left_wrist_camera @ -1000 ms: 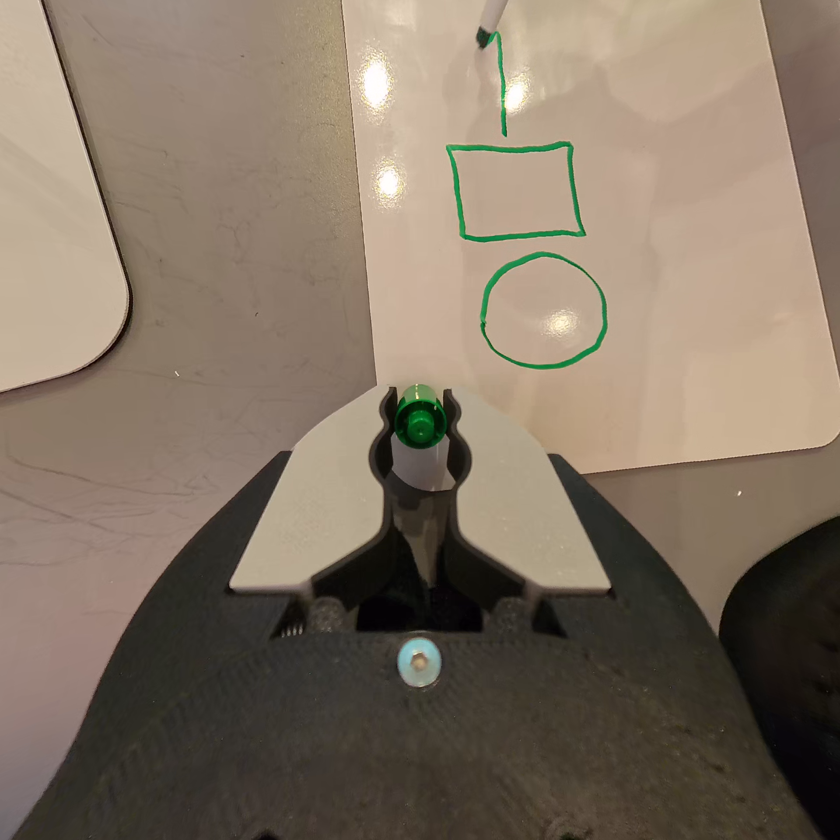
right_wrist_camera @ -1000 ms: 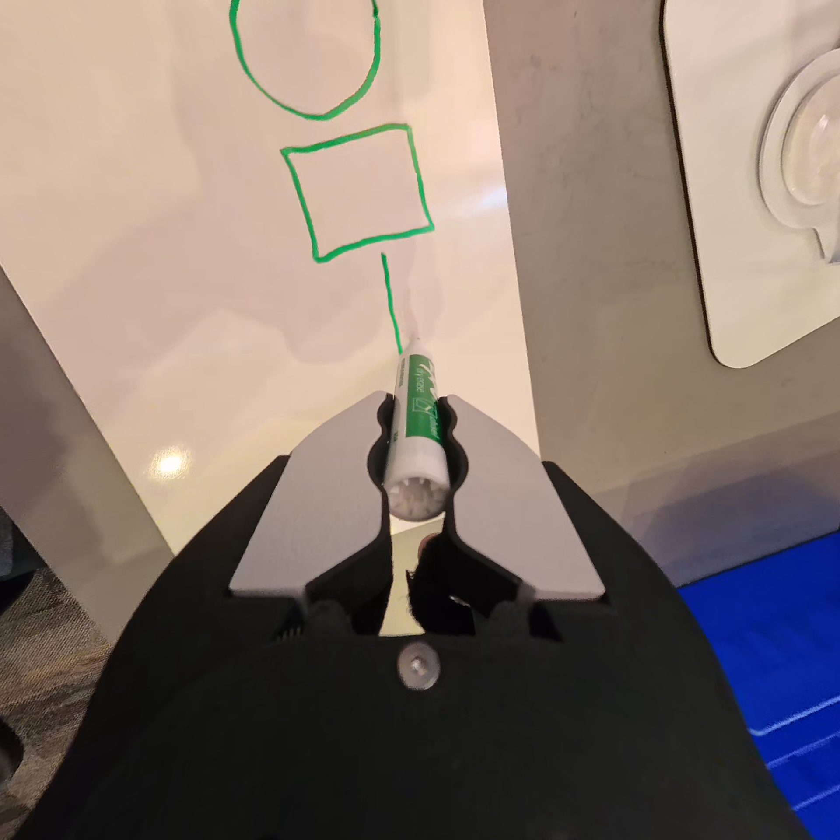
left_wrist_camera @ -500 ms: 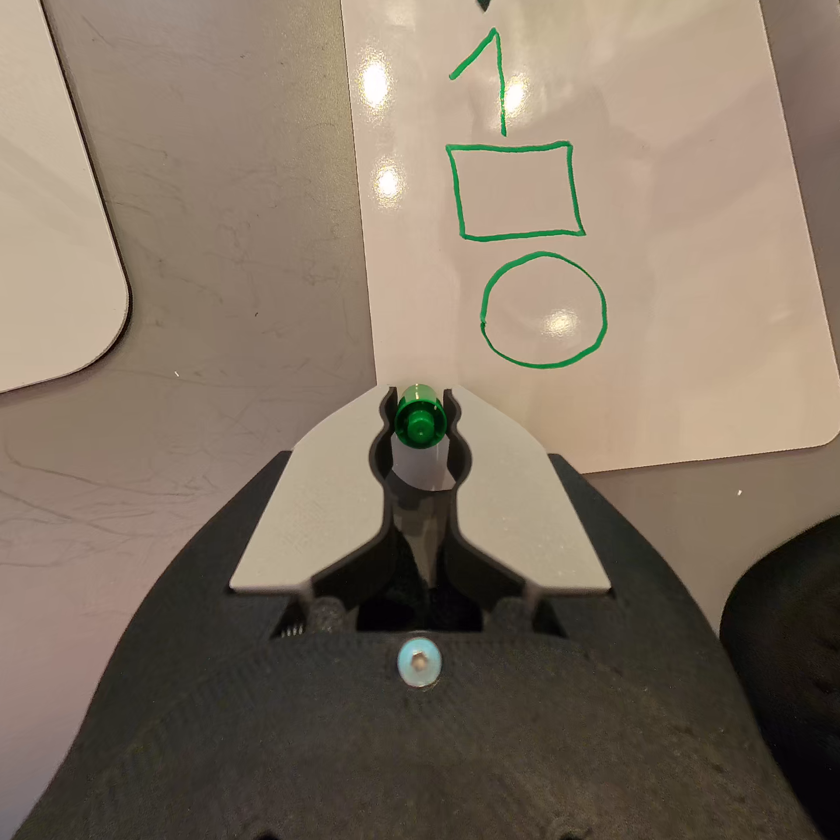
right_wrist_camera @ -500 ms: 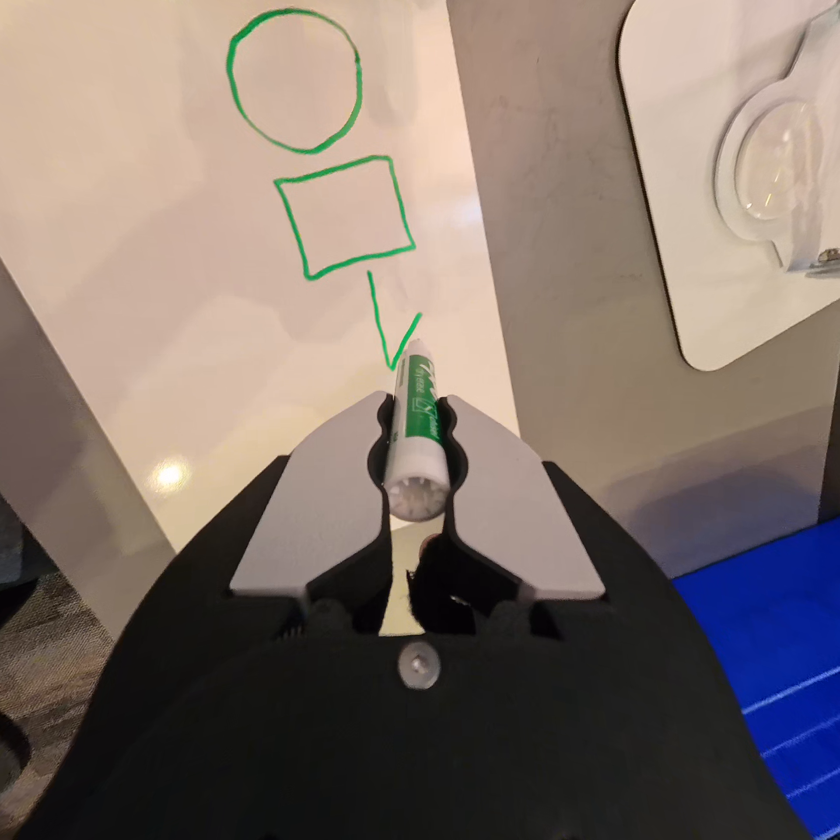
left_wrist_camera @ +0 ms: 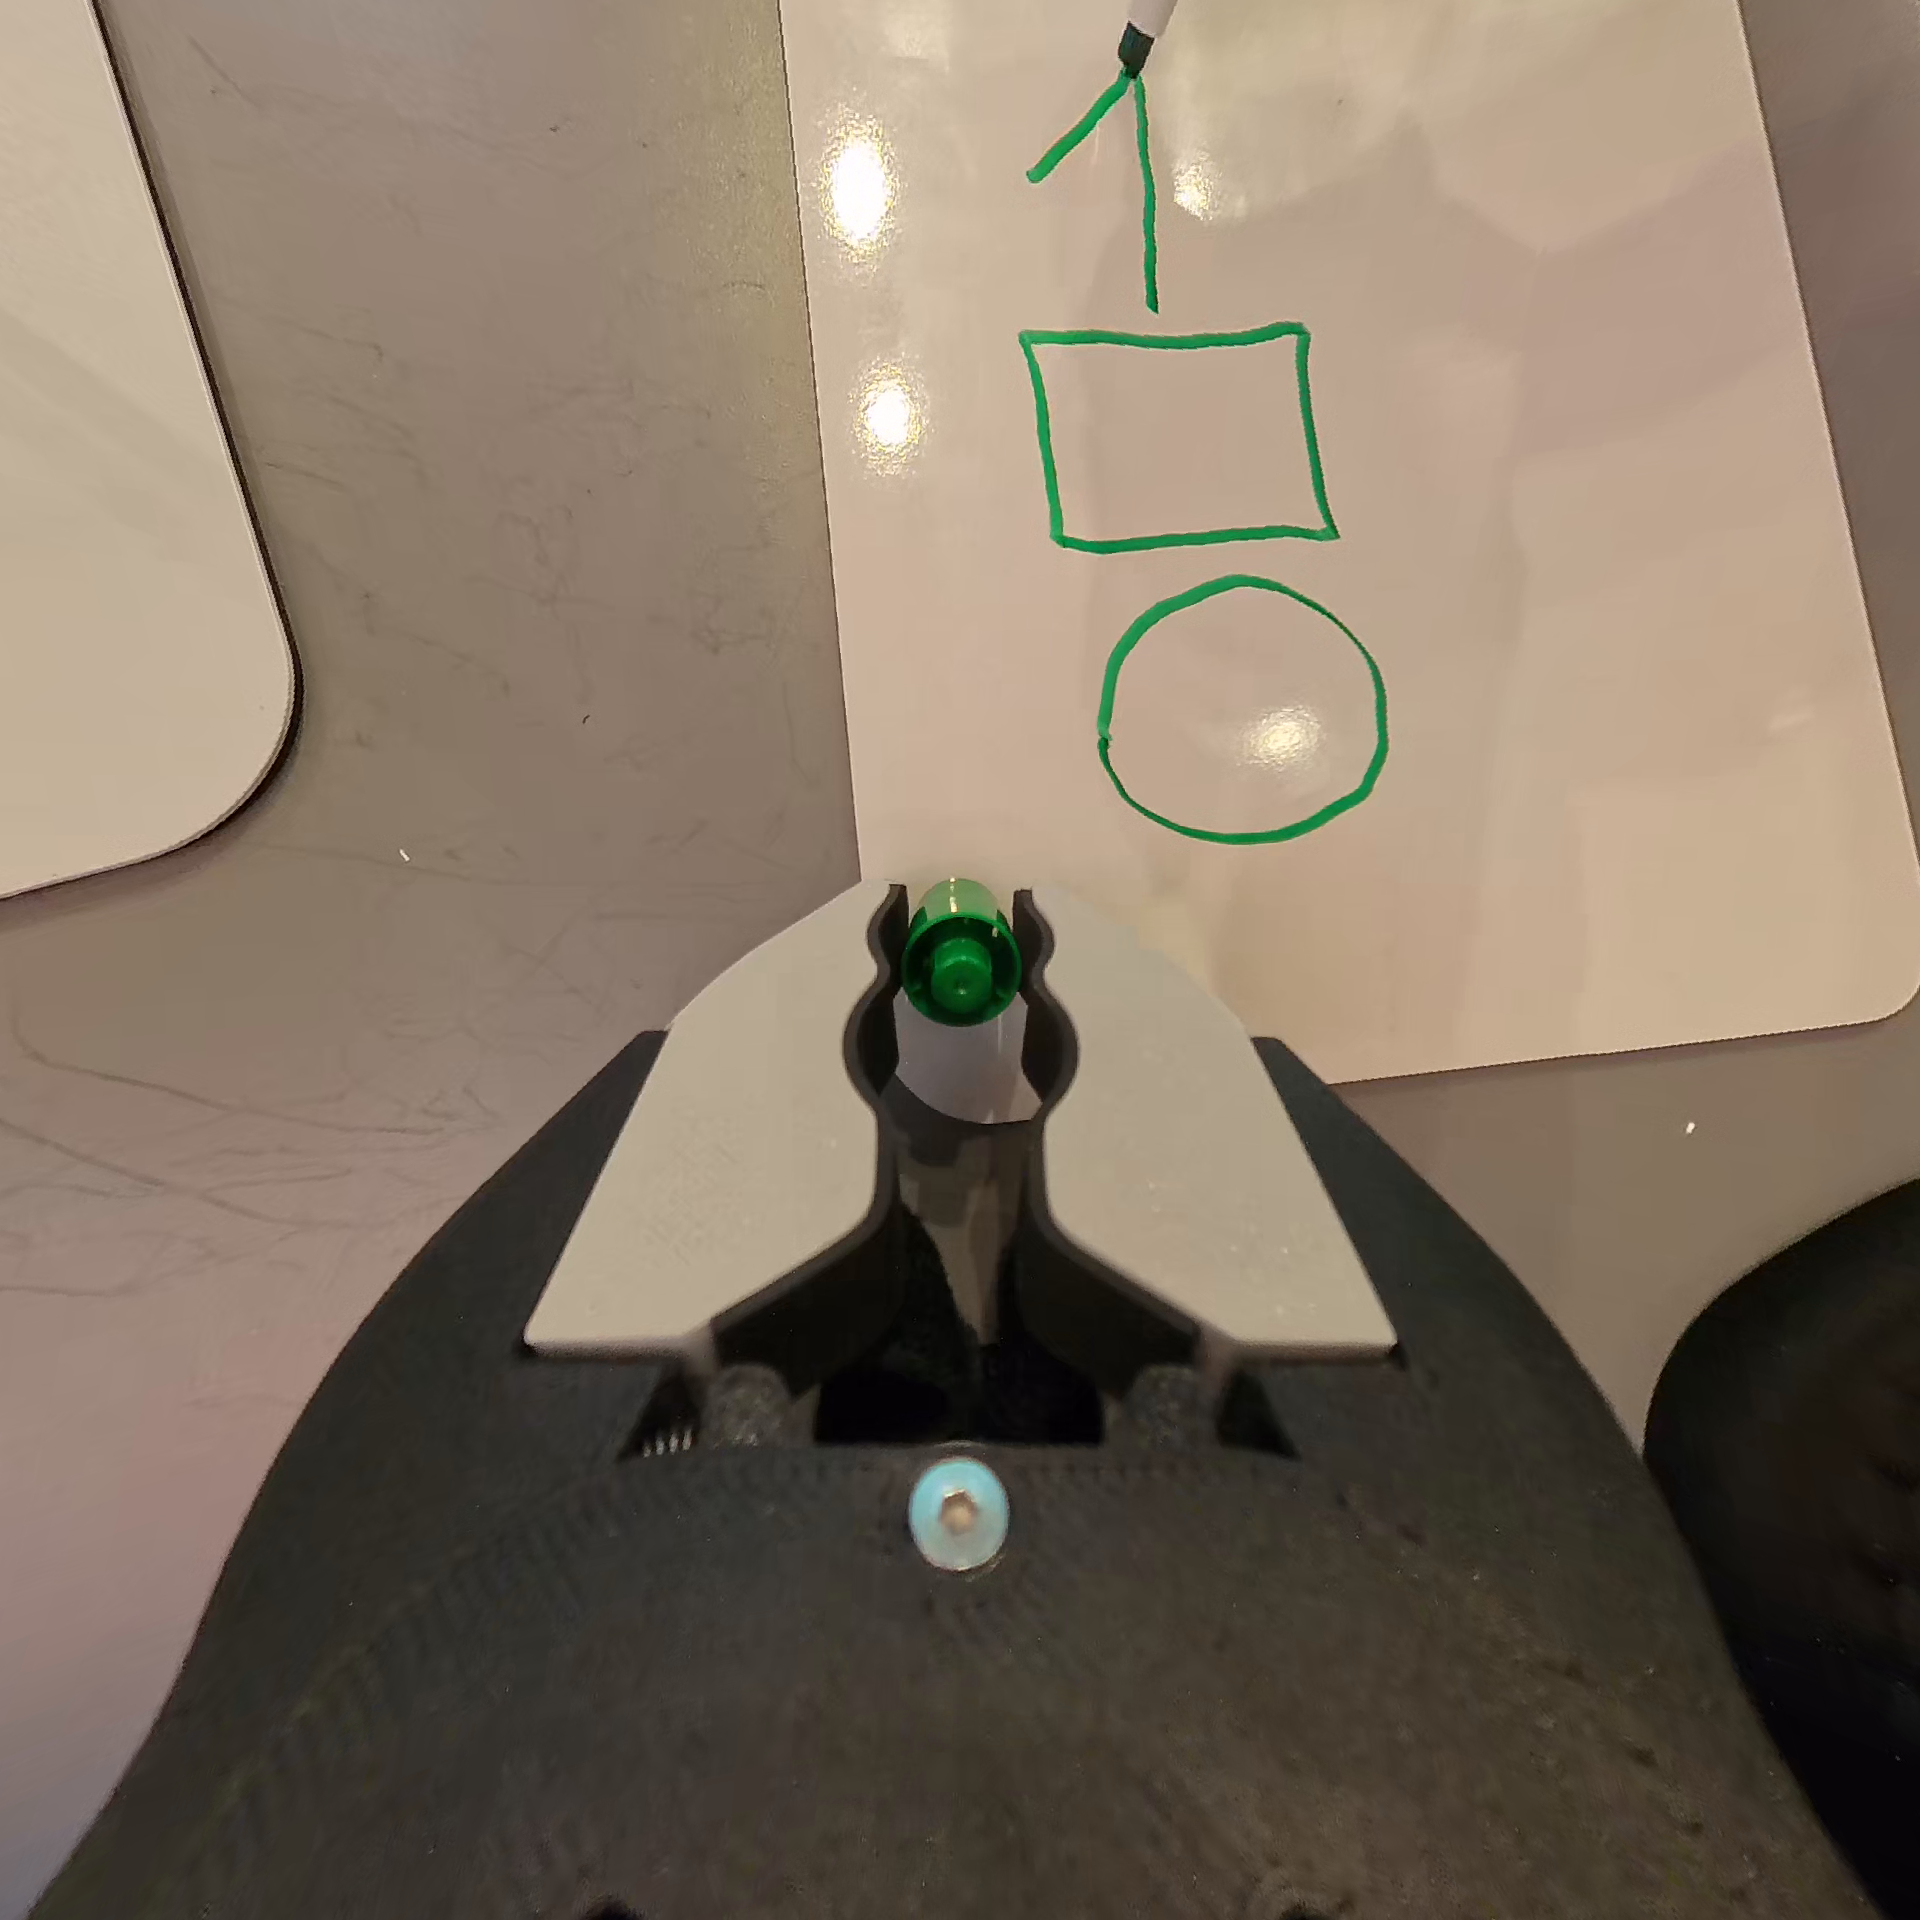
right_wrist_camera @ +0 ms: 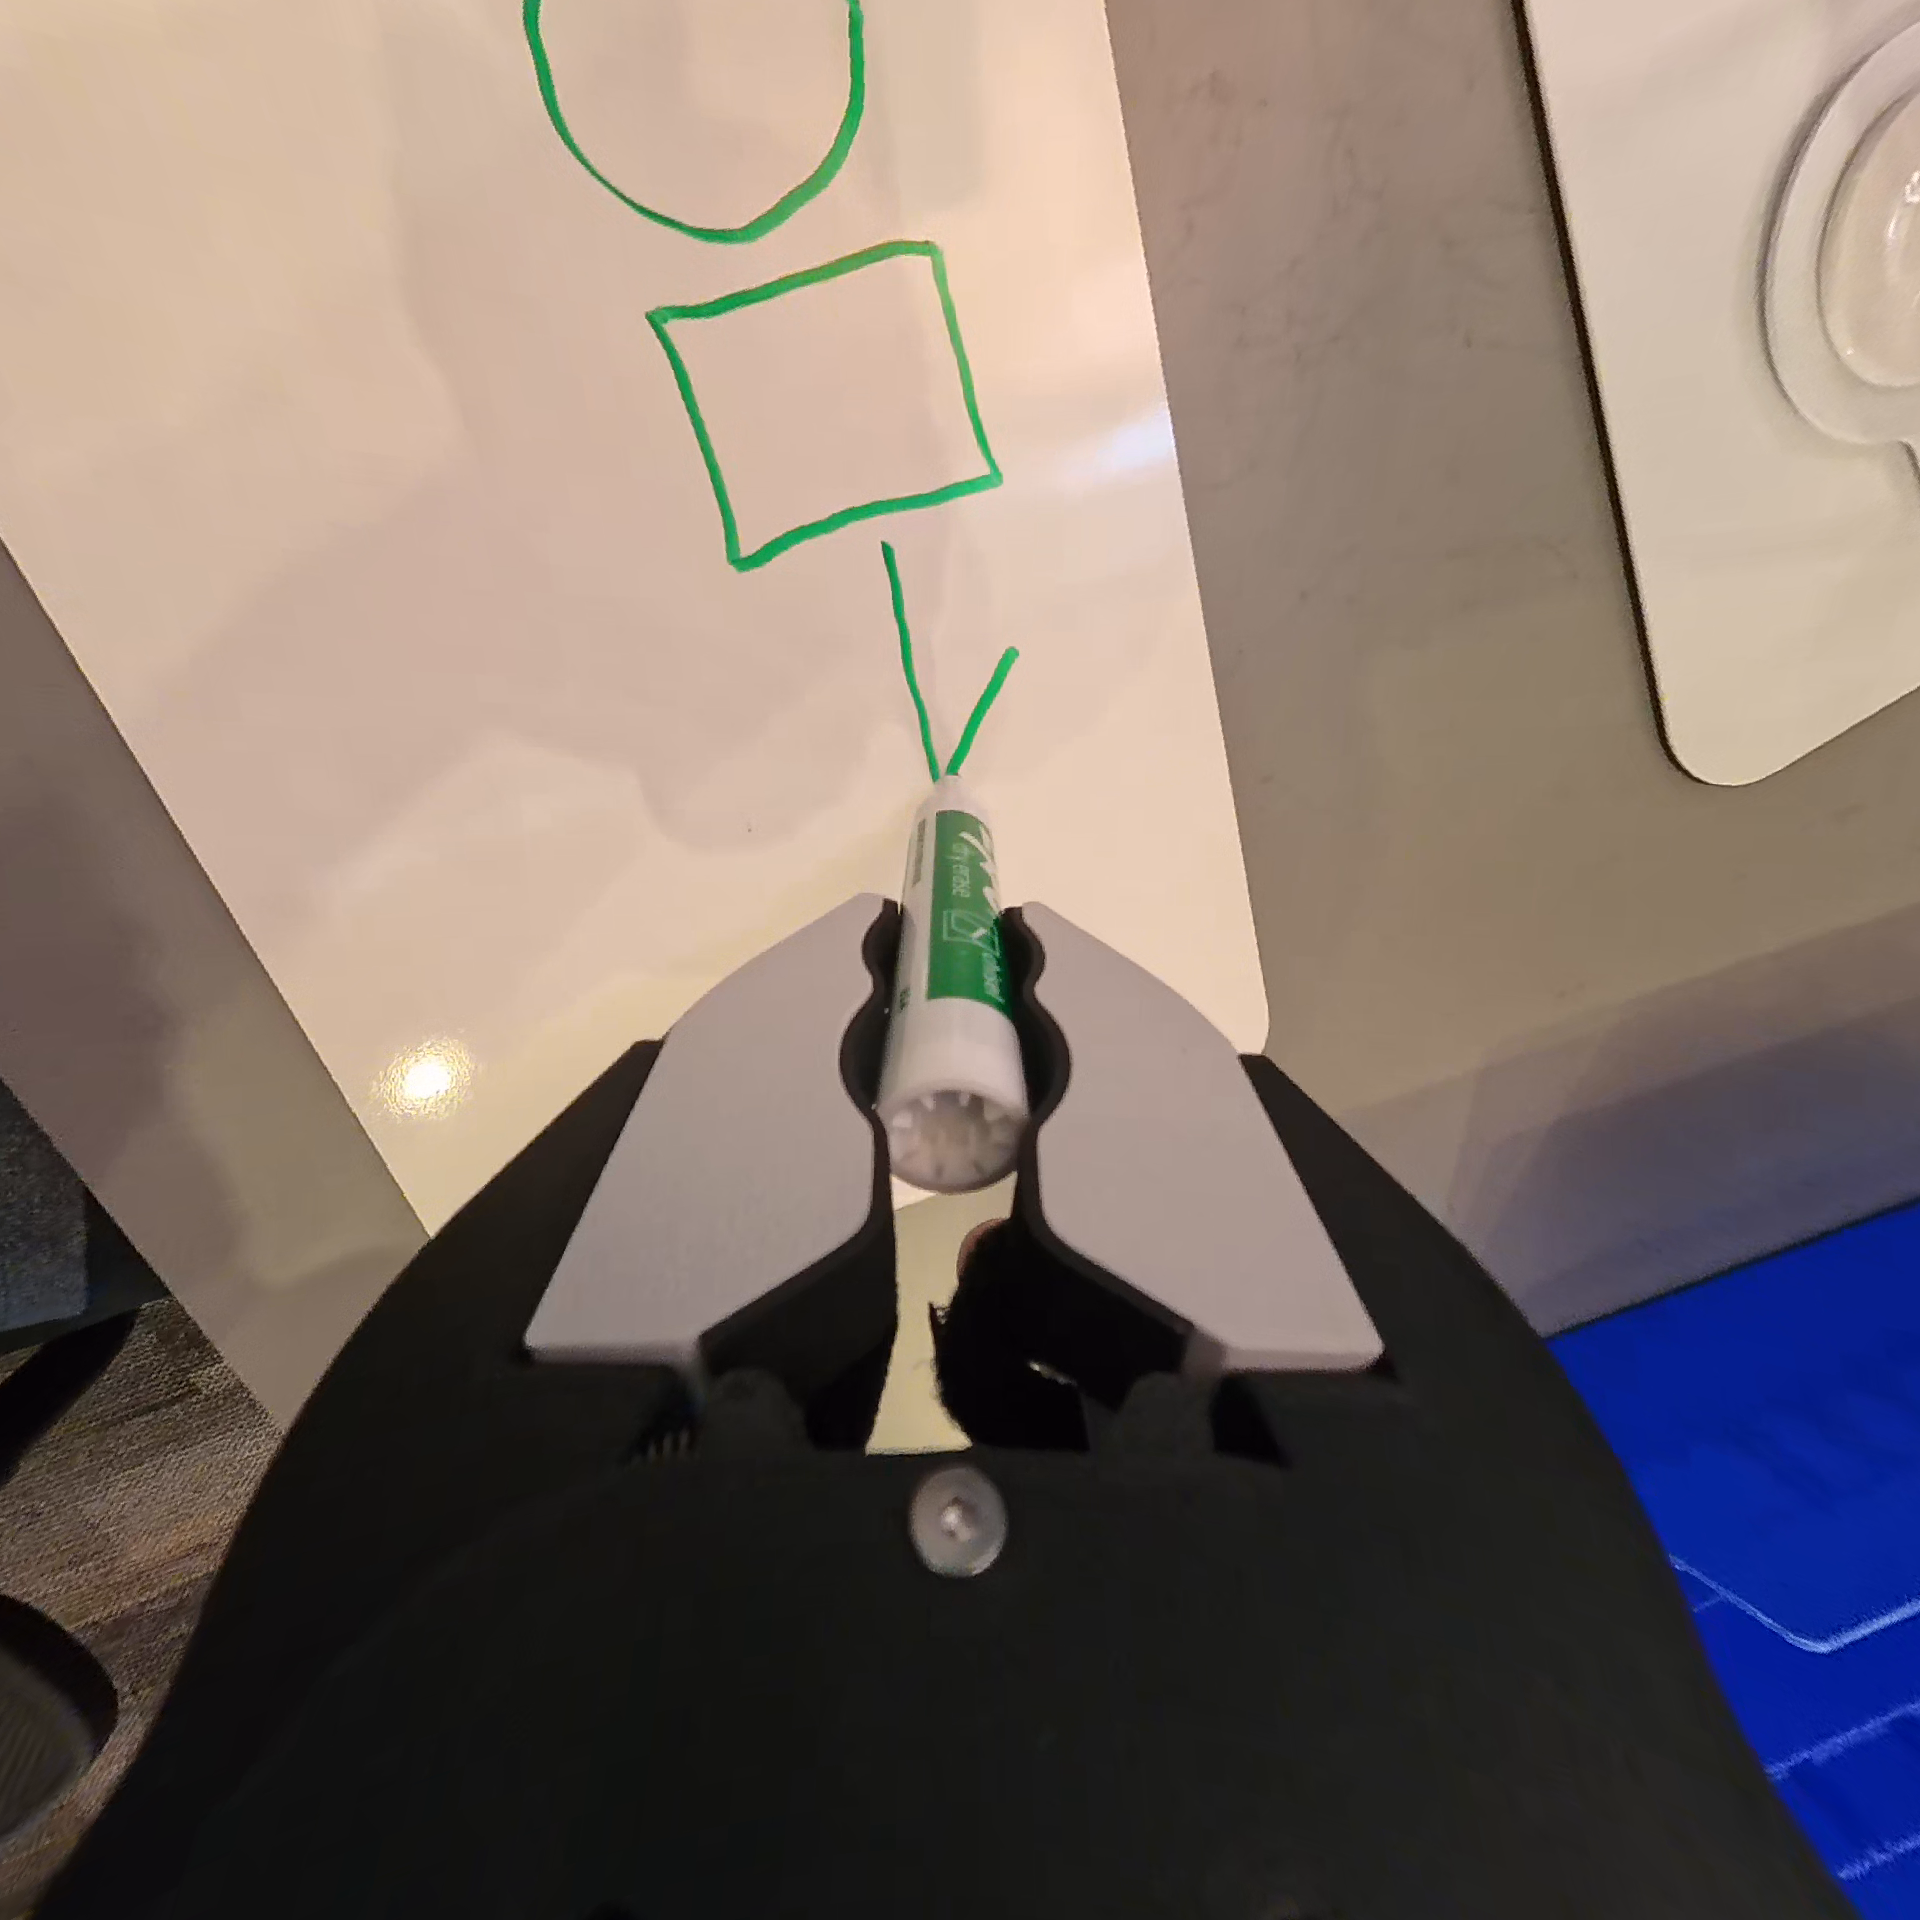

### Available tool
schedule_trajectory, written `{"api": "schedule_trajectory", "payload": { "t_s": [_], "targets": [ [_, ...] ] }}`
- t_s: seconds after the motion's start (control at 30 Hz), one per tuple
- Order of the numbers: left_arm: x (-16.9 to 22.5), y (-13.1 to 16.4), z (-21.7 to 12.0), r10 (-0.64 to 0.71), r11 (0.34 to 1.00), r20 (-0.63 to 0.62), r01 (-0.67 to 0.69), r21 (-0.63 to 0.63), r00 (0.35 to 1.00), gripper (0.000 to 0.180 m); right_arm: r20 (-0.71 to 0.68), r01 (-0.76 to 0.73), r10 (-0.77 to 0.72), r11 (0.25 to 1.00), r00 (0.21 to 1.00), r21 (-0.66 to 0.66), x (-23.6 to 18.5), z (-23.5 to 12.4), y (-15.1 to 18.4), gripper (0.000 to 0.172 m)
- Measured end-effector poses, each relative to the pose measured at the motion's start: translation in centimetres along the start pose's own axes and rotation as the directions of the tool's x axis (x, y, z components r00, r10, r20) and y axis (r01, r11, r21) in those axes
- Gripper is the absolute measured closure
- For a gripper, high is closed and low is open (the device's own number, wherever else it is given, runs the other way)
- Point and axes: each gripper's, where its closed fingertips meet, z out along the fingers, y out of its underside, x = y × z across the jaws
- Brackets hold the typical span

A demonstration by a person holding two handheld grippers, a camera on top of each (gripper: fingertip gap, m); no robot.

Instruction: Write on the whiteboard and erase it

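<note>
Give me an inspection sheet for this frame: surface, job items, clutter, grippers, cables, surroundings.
Surface: grey scuffed tabletop, no spills seen.
Job's things: glossy white whiteboard sheet lying flat, bearing a green drawn circle, a green drawn rectangle and an unfinished green arrow; no eraser seen.
Clutter: second white rounded board off to one side; another white board carrying a clear suction cup.
Grippers: left gripper shut on the green marker cap; right gripper shut on the white-and-green dry-erase marker, tip at the arrowhead.
Cables: nothing seen.
Surroundings: blue mat; patterned carpet.
</note>
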Motion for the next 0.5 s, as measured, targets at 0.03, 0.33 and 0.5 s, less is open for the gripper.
{"api": "schedule_trajectory", "payload": {
  "t_s": [0.03,0.33,0.5],
  "targets": [
    [0.0,0.0,0.0,0.0,1.0,0.0,0.0,0.0,1.0,0.161,-0.001,0.002,-0.002,1.0,1.0,0.0,0.0,0.0,0.0,0.151],
    [0.0,0.0,0.0,0.0,1.0,-0.001,0.0,0.0,1.0,0.16,0.043,0.044,-0.045,0.999,0.998,0.021,-2.3,0.0,-1.3,0.152],
    [0.0,0.0,0.0,0.001,1.0,0.002,-0.001,-0.003,1.0,0.161,0.039,0.064,-0.066,0.997,0.997,0.029,-3.0,-0.2,-2.0,0.152]
  ]
}}
